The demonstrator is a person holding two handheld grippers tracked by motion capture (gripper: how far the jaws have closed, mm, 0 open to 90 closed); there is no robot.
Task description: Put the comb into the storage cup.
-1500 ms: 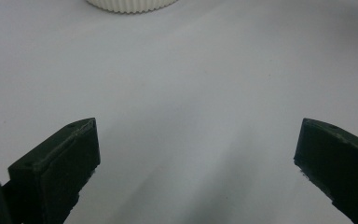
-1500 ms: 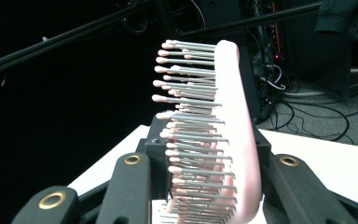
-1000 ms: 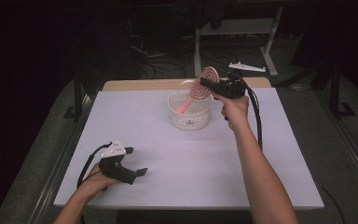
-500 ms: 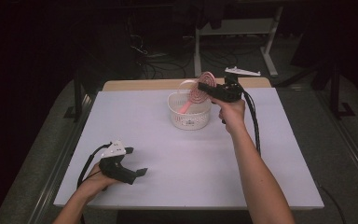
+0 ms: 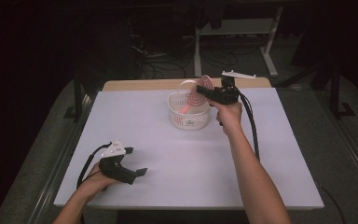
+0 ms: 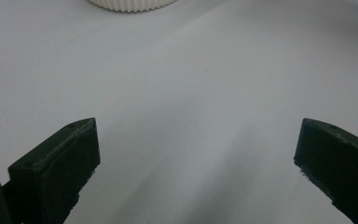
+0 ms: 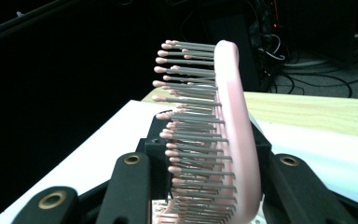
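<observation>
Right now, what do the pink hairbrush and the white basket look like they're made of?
The hairbrush, clamped in the right tongs, looks like smooth, slightly glossy pink plastic, judging by the soft sheen on its back, with thin grey bristles ending in pink ball tips. The basket looks like matte white moulded plastic, with walls pierced by rows of small holes.

We see a white table (image 5: 186,163) with a bare wooden strip at its far edge. A white basket (image 5: 189,117) stands on it toward the far side.
</observation>
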